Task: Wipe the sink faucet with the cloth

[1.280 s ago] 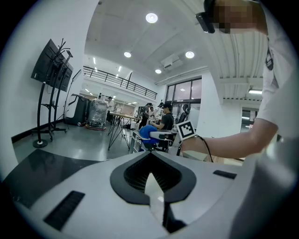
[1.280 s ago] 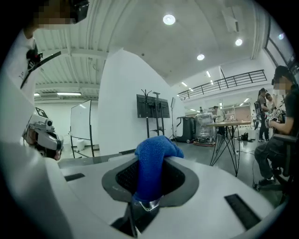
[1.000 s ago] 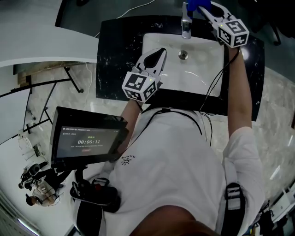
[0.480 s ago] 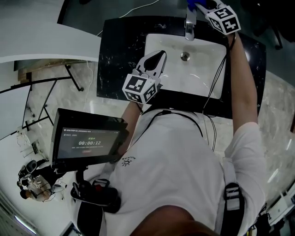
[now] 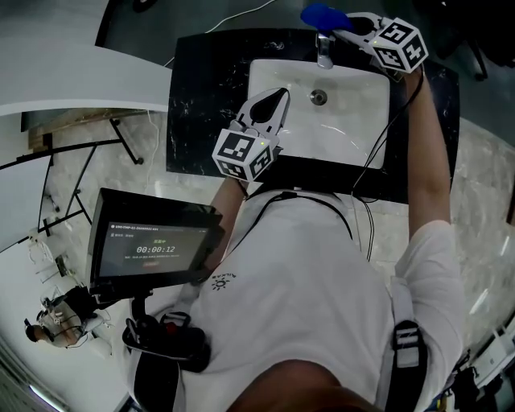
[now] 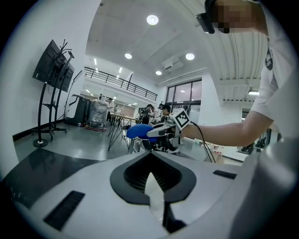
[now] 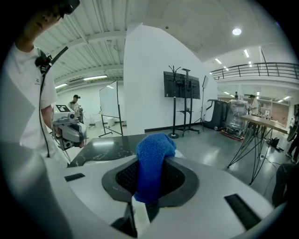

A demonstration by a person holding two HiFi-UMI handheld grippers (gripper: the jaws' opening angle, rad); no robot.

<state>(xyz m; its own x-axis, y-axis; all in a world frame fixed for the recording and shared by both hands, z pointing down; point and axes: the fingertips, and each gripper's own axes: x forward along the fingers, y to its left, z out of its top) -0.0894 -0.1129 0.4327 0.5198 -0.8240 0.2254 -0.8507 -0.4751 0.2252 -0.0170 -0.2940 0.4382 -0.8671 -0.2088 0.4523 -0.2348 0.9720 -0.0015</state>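
A chrome faucet [image 5: 324, 50] stands at the far rim of the white sink [image 5: 354, 121]. The blue cloth [image 5: 323, 16] is bunched just behind and above the faucet's top, and my right gripper [image 5: 346, 22] is shut on it; whether cloth and faucet touch I cannot tell. In the right gripper view the cloth [image 7: 154, 163] sticks up from between the jaws. My left gripper [image 5: 278, 96] hovers over the sink's near left part, shut and empty. From the left gripper view, the right gripper [image 6: 163, 133] and the cloth [image 6: 139, 131] show ahead.
The sink is set in a black marble counter [image 5: 205, 88]. The right gripper's cable [image 5: 378, 137] hangs across the basin's right side. A screen [image 5: 153, 241] sits in front of the person's chest. A white curved desk [image 5: 64, 72] lies to the left.
The right gripper has swung the cloth leftwards and down behind the faucet's top, so more of the cloth shows. The left gripper has stayed over the sink.
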